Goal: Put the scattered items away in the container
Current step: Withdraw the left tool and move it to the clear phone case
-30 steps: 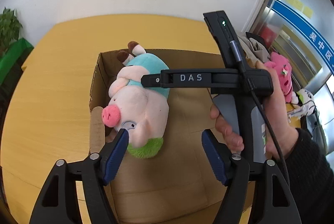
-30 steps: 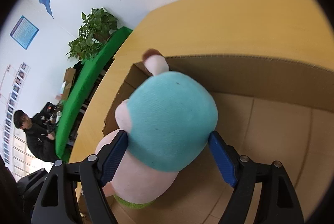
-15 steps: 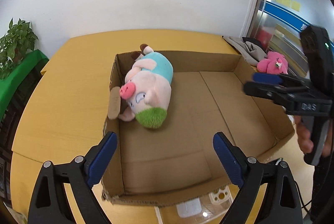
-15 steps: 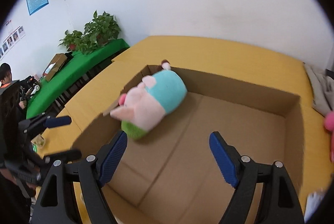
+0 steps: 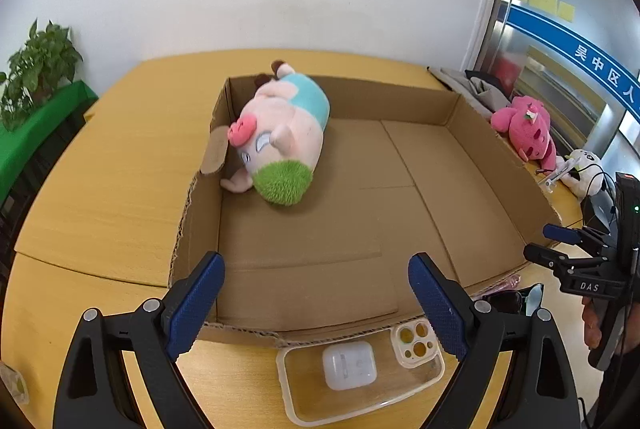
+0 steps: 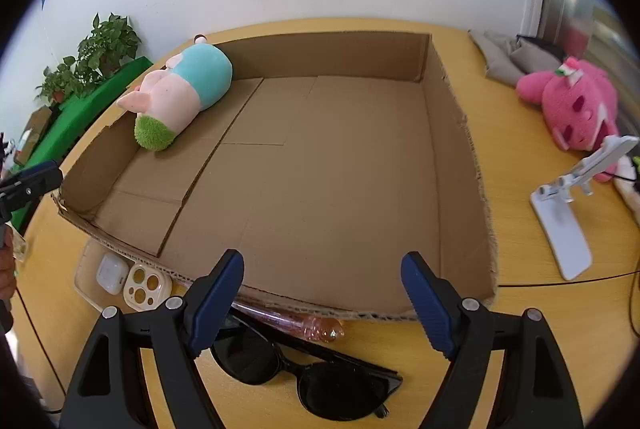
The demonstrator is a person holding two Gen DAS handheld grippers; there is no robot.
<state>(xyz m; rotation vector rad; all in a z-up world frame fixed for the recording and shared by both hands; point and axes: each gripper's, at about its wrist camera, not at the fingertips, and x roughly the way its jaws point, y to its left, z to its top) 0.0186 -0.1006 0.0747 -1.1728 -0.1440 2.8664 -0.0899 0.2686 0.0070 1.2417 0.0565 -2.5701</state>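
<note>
Both your left gripper (image 5: 314,305) and your right gripper (image 6: 320,303) hang with fingers spread and nothing between them, just short of the box (image 6: 456,133) near wall, likely so you can pick the next item off the counter (image 6: 520,309). The pig (image 5: 280,137) already lies on its side in the far-left corner of the box ahead of your left gripper, long axis running toward you, green end nearest. Right below your right gripper the sunglasses (image 6: 304,373) lie crosswise against the box edge, while the earbud case (image 5: 349,369) and phone case (image 5: 414,343) sit below your left.
</note>
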